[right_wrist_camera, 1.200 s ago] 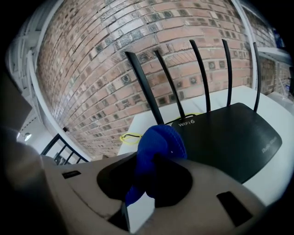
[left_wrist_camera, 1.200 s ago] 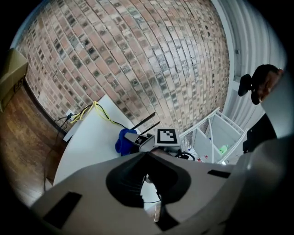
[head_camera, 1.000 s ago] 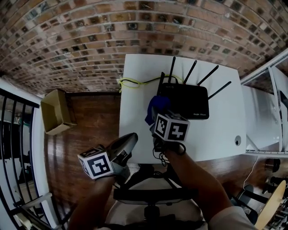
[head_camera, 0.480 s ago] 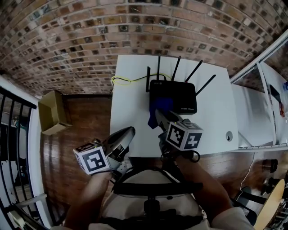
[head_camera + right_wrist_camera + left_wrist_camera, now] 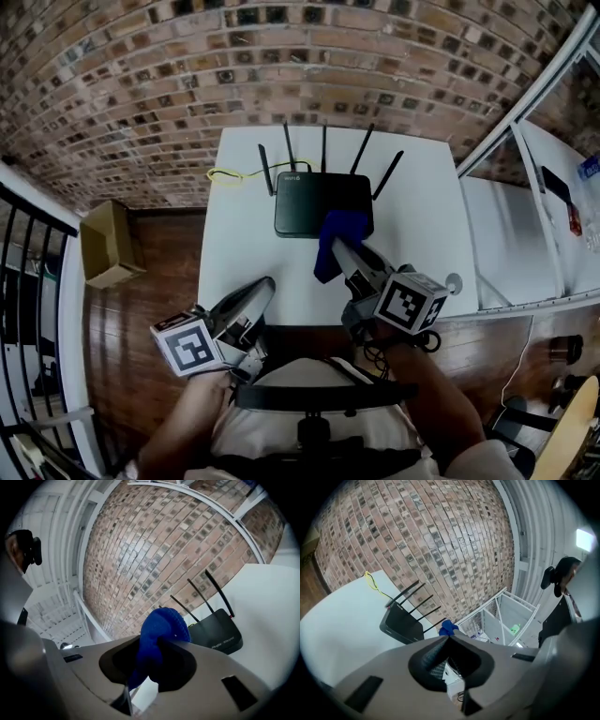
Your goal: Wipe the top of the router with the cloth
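Observation:
A black router (image 5: 322,204) with several upright antennas lies flat at the back of the white table (image 5: 253,262); it also shows in the left gripper view (image 5: 401,625) and the right gripper view (image 5: 216,632). My right gripper (image 5: 339,249) is shut on a blue cloth (image 5: 337,242) (image 5: 161,634), which hangs over the router's near right corner. The cloth's tip peeks past the left jaws (image 5: 448,627). My left gripper (image 5: 251,294) is shut with nothing in it, low at the table's near left edge.
A yellow cable (image 5: 228,174) trails off the router's left toward the brick wall. A cardboard box (image 5: 108,244) sits on the wood floor to the left. A white metal shelf frame (image 5: 525,216) stands right of the table. A chair back (image 5: 314,398) is just below me.
The right gripper with the cloth has shifted from the router's left side to its near right corner. The left gripper stayed low at the table's near edge.

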The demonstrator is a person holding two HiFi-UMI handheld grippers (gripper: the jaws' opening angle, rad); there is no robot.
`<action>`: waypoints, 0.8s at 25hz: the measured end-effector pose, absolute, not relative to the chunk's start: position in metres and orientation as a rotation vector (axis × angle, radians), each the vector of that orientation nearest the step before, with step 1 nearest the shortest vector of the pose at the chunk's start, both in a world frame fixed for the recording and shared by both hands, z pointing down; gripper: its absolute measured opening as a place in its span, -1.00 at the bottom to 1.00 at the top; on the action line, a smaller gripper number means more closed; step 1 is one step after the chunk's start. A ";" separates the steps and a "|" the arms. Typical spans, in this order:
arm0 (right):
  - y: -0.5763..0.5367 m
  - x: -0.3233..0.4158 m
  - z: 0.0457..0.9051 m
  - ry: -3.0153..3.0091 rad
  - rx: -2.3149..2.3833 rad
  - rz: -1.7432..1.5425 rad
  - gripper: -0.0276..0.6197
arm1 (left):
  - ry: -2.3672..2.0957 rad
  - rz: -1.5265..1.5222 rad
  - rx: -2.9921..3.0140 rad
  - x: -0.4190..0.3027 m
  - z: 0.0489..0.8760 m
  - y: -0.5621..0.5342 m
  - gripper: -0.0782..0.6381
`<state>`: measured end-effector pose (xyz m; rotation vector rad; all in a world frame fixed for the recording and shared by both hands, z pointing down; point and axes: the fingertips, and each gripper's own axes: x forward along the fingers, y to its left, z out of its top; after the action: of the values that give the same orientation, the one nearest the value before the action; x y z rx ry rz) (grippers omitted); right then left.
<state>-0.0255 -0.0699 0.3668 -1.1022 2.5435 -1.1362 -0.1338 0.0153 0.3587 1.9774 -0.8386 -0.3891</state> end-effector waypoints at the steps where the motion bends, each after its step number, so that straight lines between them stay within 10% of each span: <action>1: -0.065 -0.014 0.363 2.560 -1.098 -1.119 -0.58 | -0.834 -0.391 1.979 -0.123 0.357 0.018 -0.76; 20: 0.048 0.208 0.333 2.659 -1.011 -1.055 -0.58 | -0.904 -0.407 1.952 0.057 0.339 0.104 -0.76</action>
<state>0.2078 0.0483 0.3331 -1.0114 2.6588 -1.0553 0.0574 0.1043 0.3392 1.9515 -0.9045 -0.4066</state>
